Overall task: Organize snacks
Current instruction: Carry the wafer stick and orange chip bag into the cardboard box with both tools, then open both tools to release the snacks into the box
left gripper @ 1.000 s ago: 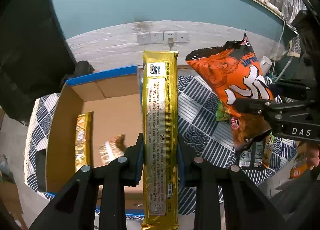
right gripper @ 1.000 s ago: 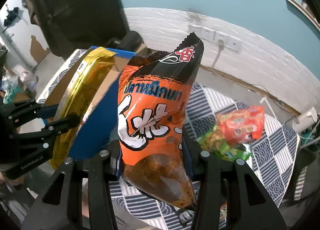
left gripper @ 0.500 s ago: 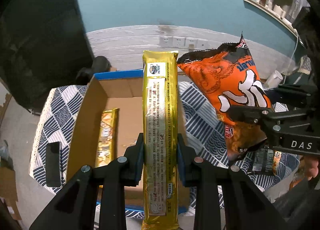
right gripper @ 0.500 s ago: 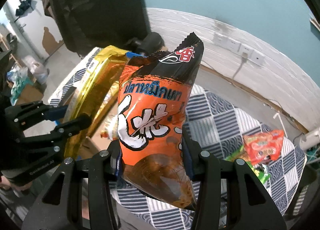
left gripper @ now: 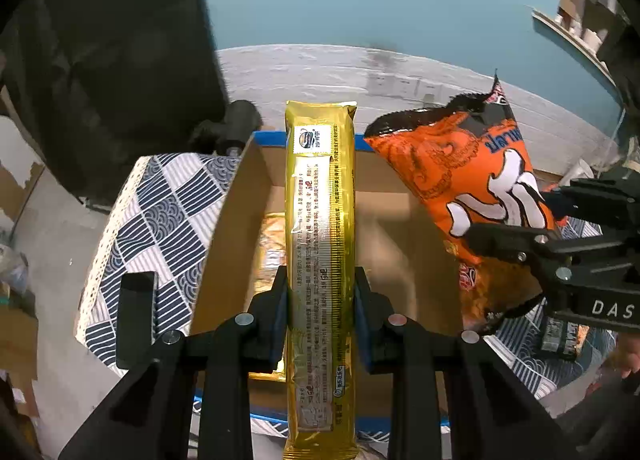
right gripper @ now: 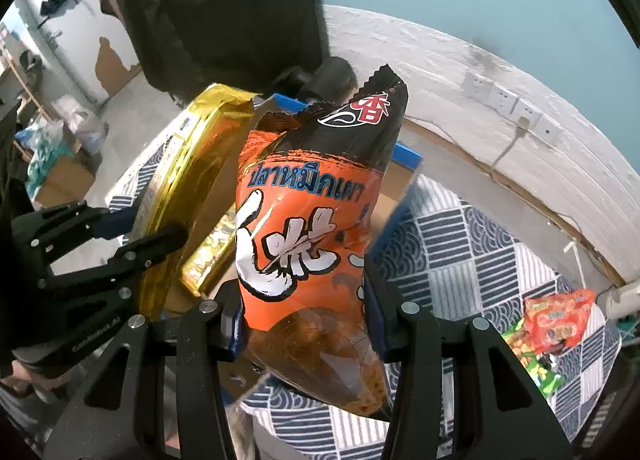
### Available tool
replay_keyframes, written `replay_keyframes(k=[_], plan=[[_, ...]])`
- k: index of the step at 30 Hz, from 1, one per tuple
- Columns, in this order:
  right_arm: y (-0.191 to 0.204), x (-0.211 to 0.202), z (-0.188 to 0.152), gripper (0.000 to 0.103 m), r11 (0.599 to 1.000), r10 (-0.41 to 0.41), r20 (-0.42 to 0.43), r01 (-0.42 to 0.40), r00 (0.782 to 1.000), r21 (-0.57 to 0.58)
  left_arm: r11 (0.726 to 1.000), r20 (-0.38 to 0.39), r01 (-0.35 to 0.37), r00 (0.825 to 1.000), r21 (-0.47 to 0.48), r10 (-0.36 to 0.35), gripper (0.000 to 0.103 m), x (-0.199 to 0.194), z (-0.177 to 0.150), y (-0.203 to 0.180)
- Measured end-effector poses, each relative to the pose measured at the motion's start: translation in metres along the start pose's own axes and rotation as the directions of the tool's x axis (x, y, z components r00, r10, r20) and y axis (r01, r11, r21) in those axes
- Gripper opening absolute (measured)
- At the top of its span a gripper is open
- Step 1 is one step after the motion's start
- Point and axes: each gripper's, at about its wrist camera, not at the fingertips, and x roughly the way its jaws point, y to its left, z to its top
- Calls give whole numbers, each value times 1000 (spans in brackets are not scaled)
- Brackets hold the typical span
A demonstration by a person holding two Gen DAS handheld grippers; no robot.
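The long gold packet (left gripper: 320, 244) is a slim, glossy foil sleeve with crimped ends and a panel of fine print down its face; it stands lengthwise between the pads of the left gripper (left gripper: 320, 312), which is clamped narrowly on its lower half. It hangs above the open cardboard box (left gripper: 224, 228), a plain brown carton with matte walls and blue-edged flaps. One more gold packet (left gripper: 272, 248) of the same shiny foil lies flat on the box floor, partly hidden behind the held one.

The orange snack bag (right gripper: 308, 244) is a puffy, crinkled pillow pouch with a black serrated top, white brush lettering and a clear lower window showing reddish-brown pieces. The right gripper (right gripper: 304, 312) pinches it at mid-height, its pads pressing both sides, and holds it over the right side of the box, just beside the gold packet.

So two gold packets and one orange bag show at the box. Under the box spreads a tablecloth (right gripper: 472, 260) of navy-and-white squares, striped and wave-patterned, with a lacy edge. At its far right lies a small pile of loose snacks (right gripper: 552, 328): one red-orange pouch above green ones whose number is unclear. A white wall strip behind carries a row of sockets (right gripper: 512, 108)
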Motion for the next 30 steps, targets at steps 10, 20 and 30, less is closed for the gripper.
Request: replay_keyframes(k=[10, 20, 30], plan=[[21, 29, 14, 46, 1000, 17, -39, -17, 999, -10, 999, -18, -1, 1000, -48, 0, 29, 20, -2, 25], [21, 33, 16, 56, 1000, 30, -35, -30, 999, -3, 998, -13, -26, 1000, -55, 25, 48, 24, 0, 29], [6, 11, 10, 60, 1000, 11, -8, -10, 1000, 25, 1000, 20, -23, 1000, -16, 23, 53, 6, 2, 17]])
